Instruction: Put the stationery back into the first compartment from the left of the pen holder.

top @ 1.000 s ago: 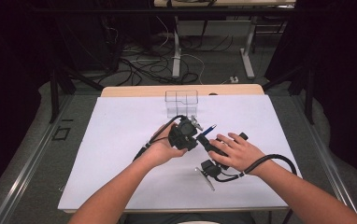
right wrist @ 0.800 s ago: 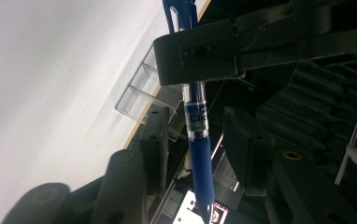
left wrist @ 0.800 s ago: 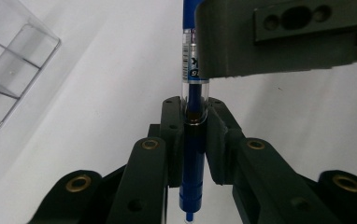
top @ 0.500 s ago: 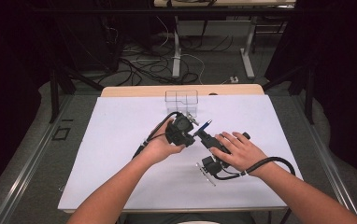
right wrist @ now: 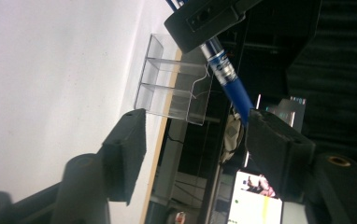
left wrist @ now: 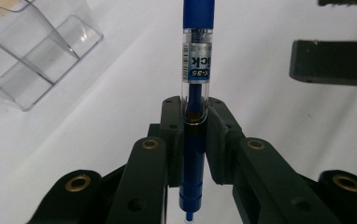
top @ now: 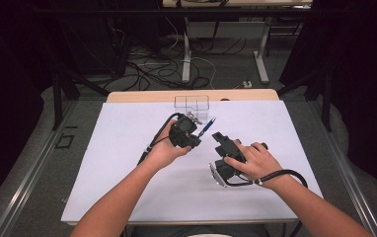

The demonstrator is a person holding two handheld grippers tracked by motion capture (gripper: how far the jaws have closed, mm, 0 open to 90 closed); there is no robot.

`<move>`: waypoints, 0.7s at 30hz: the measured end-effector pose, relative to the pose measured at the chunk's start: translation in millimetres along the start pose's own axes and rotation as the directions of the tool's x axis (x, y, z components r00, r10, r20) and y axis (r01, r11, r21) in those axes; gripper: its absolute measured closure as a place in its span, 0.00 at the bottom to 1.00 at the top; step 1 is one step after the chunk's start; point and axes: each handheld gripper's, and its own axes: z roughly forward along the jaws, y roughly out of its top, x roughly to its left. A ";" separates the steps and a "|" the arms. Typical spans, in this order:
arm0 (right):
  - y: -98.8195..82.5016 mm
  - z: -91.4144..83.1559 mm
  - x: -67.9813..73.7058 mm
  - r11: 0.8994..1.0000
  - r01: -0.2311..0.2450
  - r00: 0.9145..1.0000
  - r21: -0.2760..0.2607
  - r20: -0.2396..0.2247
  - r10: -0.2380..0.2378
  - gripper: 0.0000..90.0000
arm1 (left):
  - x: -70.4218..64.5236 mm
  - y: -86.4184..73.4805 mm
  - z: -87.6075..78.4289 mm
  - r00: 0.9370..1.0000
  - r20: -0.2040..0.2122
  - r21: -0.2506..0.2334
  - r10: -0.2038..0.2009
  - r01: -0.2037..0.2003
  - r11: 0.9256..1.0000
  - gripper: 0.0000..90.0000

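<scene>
- My left gripper [top: 192,129] is clamped on the blue pen [left wrist: 194,84], pen tip toward 1 o'clock in the high view, held above the table [top: 127,148].
- My right gripper [top: 219,139] has just been opening; jaws apart, nothing pinched, pen end at my one jaw.
- Clear organizer [top: 192,104] at 12 o'clock, near the pen.

White-covered table [top: 127,187], wooden strip along its far edge, clear compartment holder [top: 192,104] standing near that edge.
</scene>
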 end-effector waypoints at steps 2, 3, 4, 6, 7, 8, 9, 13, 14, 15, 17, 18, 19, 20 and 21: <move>-1.0 0.4 -0.2 1.000 -0.030 1.000 0.009 -0.003 0.030 0.40 | 3.3 0.0 -1.5 1.000 -0.001 -0.020 -0.016 0.016 1.000 0.88; -1.7 1.3 -0.7 0.999 -0.035 0.999 0.014 0.000 0.035 0.38 | 5.0 0.1 -2.3 1.000 -0.003 -0.031 -0.021 0.021 0.999 0.88; -2.2 1.9 -1.0 0.998 -0.051 0.999 0.025 -0.004 0.051 0.37 | 7.0 0.1 -3.1 1.000 -0.003 -0.041 -0.023 0.023 0.999 0.88; -4.0 2.1 -1.7 0.994 -0.107 0.994 0.037 -0.008 0.107 0.35 | 10.2 0.1 -4.4 0.999 -0.013 -0.064 -0.037 0.036 0.997 0.88; -5.4 3.7 -1.8 0.991 -0.132 0.991 0.018 0.004 0.132 0.34 | 12.2 0.1 -5.1 0.999 -0.013 -0.074 -0.043 0.042 0.996 0.88; -6.2 3.8 -1.9 0.987 -0.158 0.988 0.024 0.008 0.157 0.33 | 14.3 0.1 -6.0 0.999 -0.009 -0.082 -0.049 0.048 0.995 0.88; -7.2 4.2 -1.9 0.982 -0.187 0.982 0.029 0.003 0.187 0.32 | 16.4 0.1 -6.8 0.998 -0.010 -0.089 -0.054 0.053 0.995 0.88; -10.8 5.7 -1.5 0.950 -0.310 0.950 0.037 -0.038 0.311 0.29 | 24.3 0.1 -8.8 0.996 -0.006 -0.133 -0.084 0.082 0.988 0.88; -12.1 6.2 -2.1 0.943 -0.331 0.941 0.043 -0.054 0.333 0.28 | 26.4 0.3 -9.9 0.996 -0.006 -0.136 -0.093 0.091 0.986 0.88; -13.0 6.6 -1.3 0.932 -0.359 0.931 0.053 -0.056 0.362 0.28 | 28.6 0.2 -10.6 0.995 -0.001 -0.148 -0.101 0.100 0.984 0.88; -14.3 7.3 -0.7 0.908 -0.414 0.906 0.060 -0.065 0.417 0.28 | 31.9 0.1 -12.1 0.993 0.003 -0.160 -0.115 0.114 0.981 0.88; -15.5 6.9 -1.3 0.902 -0.424 0.900 0.074 -0.075 0.429 0.27 | 32.9 -0.3 -12.2 0.993 0.001 -0.174 -0.120 0.118 0.978 0.88; -16.4 7.4 -1.1 0.892 -0.445 0.889 0.074 -0.081 0.450 0.26 | 33.7 -0.3 -12.4 0.992 -0.008 -0.185 -0.123 0.119 0.976 0.88; -16.8 7.3 -1.0 0.883 -0.462 0.880 0.082 -0.083 0.468 0.26 | 35.0 -0.2 -13.2 0.992 -0.009 -0.185 -0.123 0.119 0.975 0.88; -17.8 7.8 -0.7 0.874 -0.480 0.869 0.081 -0.089 0.486 0.26 | 36.2 0.0 -14.3 0.992 -0.016 -0.185 -0.123 0.118 0.976 0.88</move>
